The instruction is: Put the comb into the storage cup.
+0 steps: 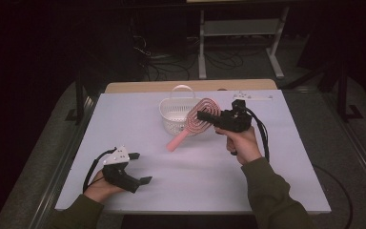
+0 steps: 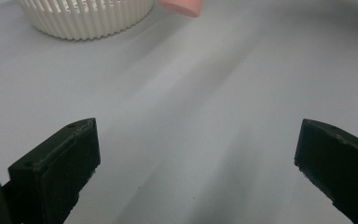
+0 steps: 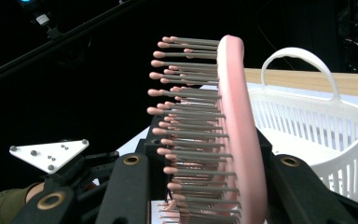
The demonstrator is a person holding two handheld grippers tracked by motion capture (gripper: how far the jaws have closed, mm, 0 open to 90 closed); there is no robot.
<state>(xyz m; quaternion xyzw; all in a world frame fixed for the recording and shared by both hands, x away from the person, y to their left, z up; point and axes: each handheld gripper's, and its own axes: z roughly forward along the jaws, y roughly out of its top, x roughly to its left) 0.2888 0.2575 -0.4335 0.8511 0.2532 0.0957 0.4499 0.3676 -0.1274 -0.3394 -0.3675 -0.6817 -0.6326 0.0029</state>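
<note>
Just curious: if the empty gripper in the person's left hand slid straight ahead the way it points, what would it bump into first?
Probably the white ribbed plastic basket; the left gripper has bare table before it, though depth is unclear.

The brush (image 1: pixel 198 121) hangs just right of the basket (image 1: pixel 175 114), head beside its rim, handle slanting nearer over the table (image 1: pixel 195 176).

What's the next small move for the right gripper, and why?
Probably carry the brush a little left, over the basket, before lowering it. The right gripper is shut on the brush head, held off the table, with the handle slanting down beside the basket; the basket looks empty.
</note>
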